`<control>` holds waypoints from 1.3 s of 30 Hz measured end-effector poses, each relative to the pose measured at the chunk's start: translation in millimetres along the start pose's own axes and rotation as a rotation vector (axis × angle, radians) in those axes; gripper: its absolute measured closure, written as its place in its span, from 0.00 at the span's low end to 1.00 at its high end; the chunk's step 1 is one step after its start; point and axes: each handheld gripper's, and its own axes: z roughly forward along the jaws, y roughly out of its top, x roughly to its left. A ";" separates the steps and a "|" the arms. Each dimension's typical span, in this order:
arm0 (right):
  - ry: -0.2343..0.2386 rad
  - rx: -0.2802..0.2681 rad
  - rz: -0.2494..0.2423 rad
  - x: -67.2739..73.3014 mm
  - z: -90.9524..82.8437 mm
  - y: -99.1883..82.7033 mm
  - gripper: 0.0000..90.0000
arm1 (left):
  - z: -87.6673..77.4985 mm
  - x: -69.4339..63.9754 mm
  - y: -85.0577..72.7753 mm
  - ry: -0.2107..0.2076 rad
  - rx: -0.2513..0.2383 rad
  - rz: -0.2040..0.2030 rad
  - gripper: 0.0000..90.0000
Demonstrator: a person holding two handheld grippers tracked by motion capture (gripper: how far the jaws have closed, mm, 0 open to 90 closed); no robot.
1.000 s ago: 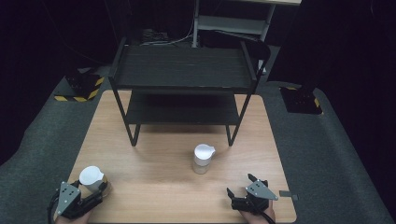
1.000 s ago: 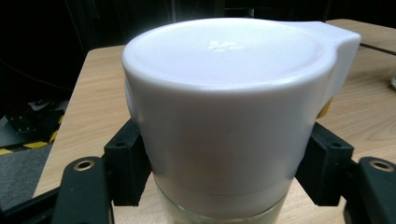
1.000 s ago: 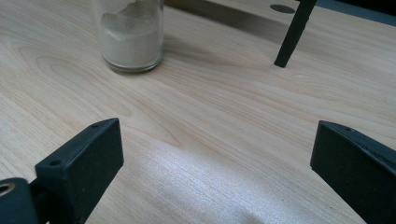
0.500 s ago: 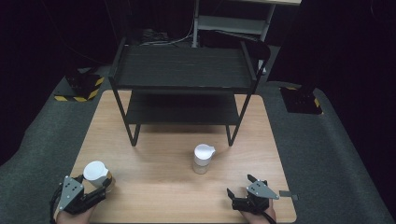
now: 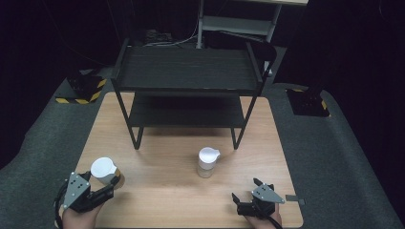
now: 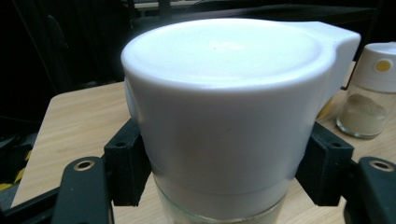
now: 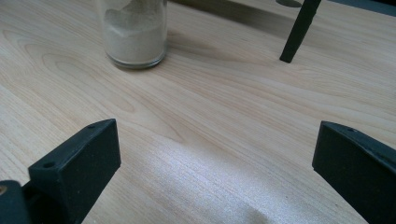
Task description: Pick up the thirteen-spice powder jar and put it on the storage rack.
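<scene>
Down at the desk's [image 5: 157, 200] near left corner, a white-lidded jar [image 5: 106, 170] sits clamped between the jaws of the left gripper [image 5: 102, 190], its lid [image 6: 224, 74] looming large in the left gripper view. Toward the near right corner the right gripper [image 5: 247, 194] rests with its jaws spread wide on nothing, having just opened a touch further. A second jar [image 5: 207, 162] of pale powder stands mid-desk, before the black two-tier rack [image 5: 188, 71] along the far edge.
</scene>
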 end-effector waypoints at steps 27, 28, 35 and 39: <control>0.006 -0.007 -0.002 -1.7 -0.6 -1.2 0.00 | 22.9 -1.8 36.1 -0.087 -0.022 0.040 0.34; 0.007 -0.006 -0.002 -1.6 -0.6 -1.2 0.00 | 24.1 -1.9 37.5 -0.091 -0.024 0.038 0.34; 0.009 -0.004 -0.004 -1.7 -0.4 -0.8 0.00 | 32.3 -2.1 50.2 -0.121 -0.037 0.038 0.34; 0.011 -0.005 -0.003 -2.2 -0.5 -1.0 0.00 | 35.6 -2.9 56.3 -0.127 -0.044 0.041 0.34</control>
